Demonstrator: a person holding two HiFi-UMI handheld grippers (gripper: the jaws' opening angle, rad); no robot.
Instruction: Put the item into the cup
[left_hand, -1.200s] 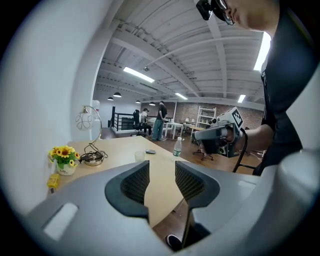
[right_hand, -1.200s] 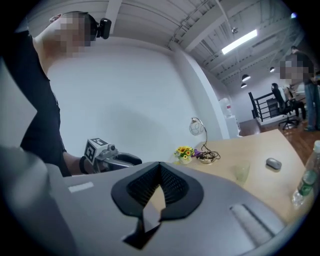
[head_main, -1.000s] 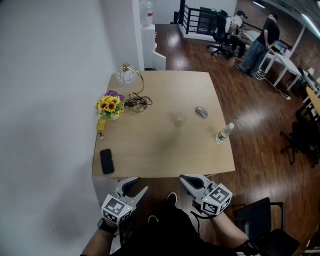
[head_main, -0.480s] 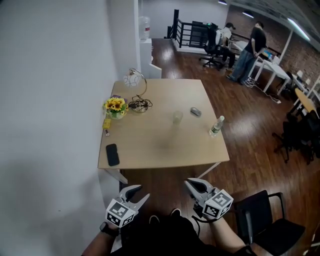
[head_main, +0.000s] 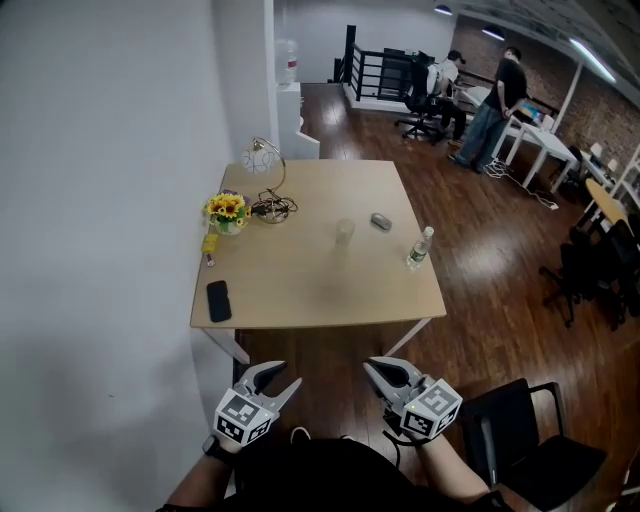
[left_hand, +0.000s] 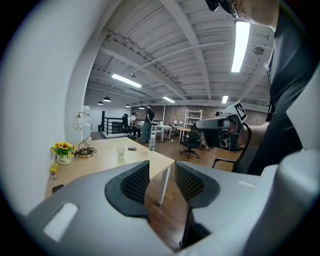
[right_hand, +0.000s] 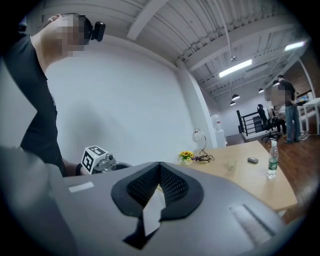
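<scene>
Open office, dark wood floor; a light wooden table (head_main: 300, 290) stands ahead of the person, well apart from both grippers, which are held low by the body. Right gripper (head_main: 372, 368): jaws together, nothing between them. Left gripper (head_main: 279, 376): jaws apart, empty. The small grey item (head_main: 380, 221) lies on the table's far half, almost straight ahead of the right gripper, the nearer one; its long axis is too small to read. The clear cup (head_main: 344, 230) stands near it on its left, not touching.
</scene>
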